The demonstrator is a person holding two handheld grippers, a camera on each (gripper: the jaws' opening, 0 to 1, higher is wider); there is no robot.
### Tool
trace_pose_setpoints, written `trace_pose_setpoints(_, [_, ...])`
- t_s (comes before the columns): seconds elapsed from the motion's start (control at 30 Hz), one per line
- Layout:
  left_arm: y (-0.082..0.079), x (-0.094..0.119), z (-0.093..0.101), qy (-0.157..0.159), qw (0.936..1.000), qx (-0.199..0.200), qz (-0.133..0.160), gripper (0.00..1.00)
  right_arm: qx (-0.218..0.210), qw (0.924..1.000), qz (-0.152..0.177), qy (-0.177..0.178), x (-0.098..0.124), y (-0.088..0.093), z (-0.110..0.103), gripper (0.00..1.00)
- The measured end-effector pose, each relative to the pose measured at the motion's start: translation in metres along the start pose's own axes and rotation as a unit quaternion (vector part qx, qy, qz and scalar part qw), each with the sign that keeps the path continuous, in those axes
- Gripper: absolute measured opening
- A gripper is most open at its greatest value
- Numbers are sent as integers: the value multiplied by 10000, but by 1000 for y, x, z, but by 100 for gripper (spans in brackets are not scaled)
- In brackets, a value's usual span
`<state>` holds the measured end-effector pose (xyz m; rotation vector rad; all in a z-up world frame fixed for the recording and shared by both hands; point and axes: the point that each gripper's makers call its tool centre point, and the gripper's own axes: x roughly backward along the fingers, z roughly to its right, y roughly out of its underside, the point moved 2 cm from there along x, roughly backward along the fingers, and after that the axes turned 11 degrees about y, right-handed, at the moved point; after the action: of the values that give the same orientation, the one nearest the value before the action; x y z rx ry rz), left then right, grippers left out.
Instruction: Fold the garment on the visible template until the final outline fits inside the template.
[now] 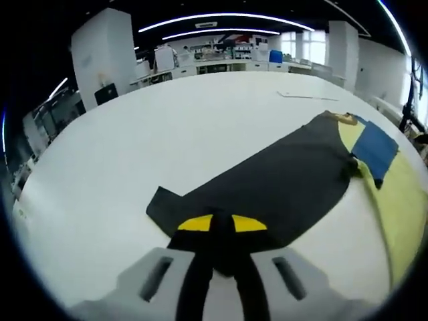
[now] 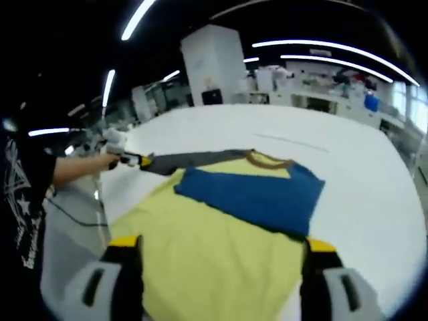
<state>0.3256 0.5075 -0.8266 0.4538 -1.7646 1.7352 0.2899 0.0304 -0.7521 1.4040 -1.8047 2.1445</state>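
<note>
Left gripper (image 1: 222,264) clamped on garment edge; right gripper (image 2: 221,257) spread wide, holding nothing.
Left gripper view: jaws at bottom centre pinched on dark garment (image 1: 281,184), stretched toward upper right across white table (image 1: 120,147); blue sleeve (image 1: 374,148) and yellow body (image 1: 408,200) at right edge. Right gripper view: garment at frame centre, yellow body (image 2: 214,261) low between jaws, blue sleeve (image 2: 257,197) folded across above; left gripper (image 2: 120,157) at centre left, gripping dark corner.

Matt dark cloth on the garment (image 1: 281,180), soft yellow and blue cloth elsewhere (image 2: 221,254) (brown ribbed collar); smooth white matt table (image 1: 134,154); pale grey plastic jaws with yellow tips.
</note>
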Motion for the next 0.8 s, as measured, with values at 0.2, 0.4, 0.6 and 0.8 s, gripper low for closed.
trace_pose_setpoints(0.2, [-5,4,4,46,9998,-197,0,3,-106,9999,-13,94,-1,6,4,99])
trace_pose_setpoints(0.4, [-23,8,11,128,9991,-309,246,3,-60,9998,-82,149,0,13,4,99])
trace_pose_setpoints(0.6, [-40,11,23,256,9981,-336,445,2,22,9999,-89,114,2,14,1,99])
trace_pose_setpoints(0.8, [-55,11,37,382,9968,-356,602,2,121,9998,-106,87,5,16,-2,99])
